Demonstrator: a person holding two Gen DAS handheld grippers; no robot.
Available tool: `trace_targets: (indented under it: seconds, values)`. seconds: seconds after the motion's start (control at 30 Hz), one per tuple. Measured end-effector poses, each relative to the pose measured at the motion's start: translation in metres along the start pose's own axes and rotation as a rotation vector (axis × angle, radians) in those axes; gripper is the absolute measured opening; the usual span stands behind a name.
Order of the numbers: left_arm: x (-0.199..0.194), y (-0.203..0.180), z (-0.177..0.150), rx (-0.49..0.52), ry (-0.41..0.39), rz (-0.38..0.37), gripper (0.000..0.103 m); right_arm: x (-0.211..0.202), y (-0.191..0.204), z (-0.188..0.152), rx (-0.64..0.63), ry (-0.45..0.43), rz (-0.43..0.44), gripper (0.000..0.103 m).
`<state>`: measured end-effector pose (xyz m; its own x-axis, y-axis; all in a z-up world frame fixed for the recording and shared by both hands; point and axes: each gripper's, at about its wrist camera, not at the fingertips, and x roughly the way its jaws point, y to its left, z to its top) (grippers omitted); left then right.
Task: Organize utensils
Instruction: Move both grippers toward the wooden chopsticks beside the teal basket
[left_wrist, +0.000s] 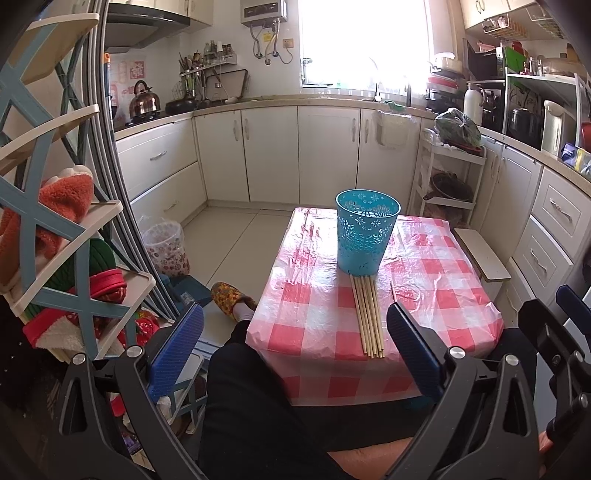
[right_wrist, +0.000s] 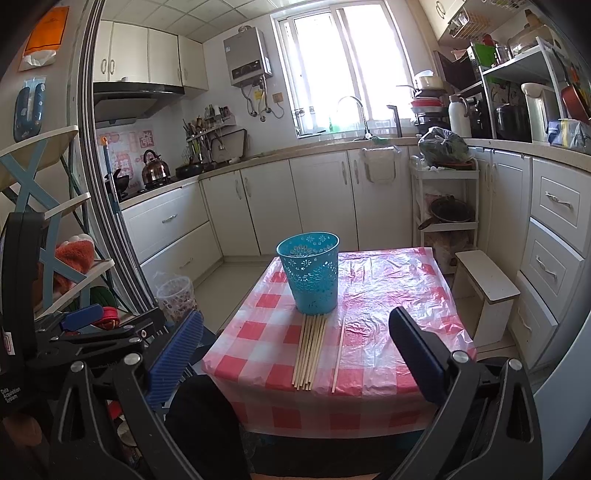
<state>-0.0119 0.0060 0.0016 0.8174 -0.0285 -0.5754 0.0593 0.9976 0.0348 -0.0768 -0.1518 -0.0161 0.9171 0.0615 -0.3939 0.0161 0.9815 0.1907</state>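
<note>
Daylight floods in through the window (right_wrist: 343, 70) on the far wall, and its panes burn out to pure white in both my views, more so in the left wrist view. The plastic cover on the table (right_wrist: 391, 295) throws back patchy glare, strongest toward the far edge. The blue basket (left_wrist: 365, 236) casts a short soft shadow toward the near edge. Focus is crisp mid-frame. The fisheye bows cabinets and door frames hard at the sides, and the corners fall to black vignette.
</note>
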Motion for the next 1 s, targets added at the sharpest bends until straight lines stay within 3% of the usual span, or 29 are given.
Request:
trace_targets:
  seconds: [1.0]
  values:
    - [0.0011,-0.0029,-0.0017,0.004,0.006,-0.004,0.095,0.0011,0.0016,-0.0008,0.002,0.003,0.000,0.097]
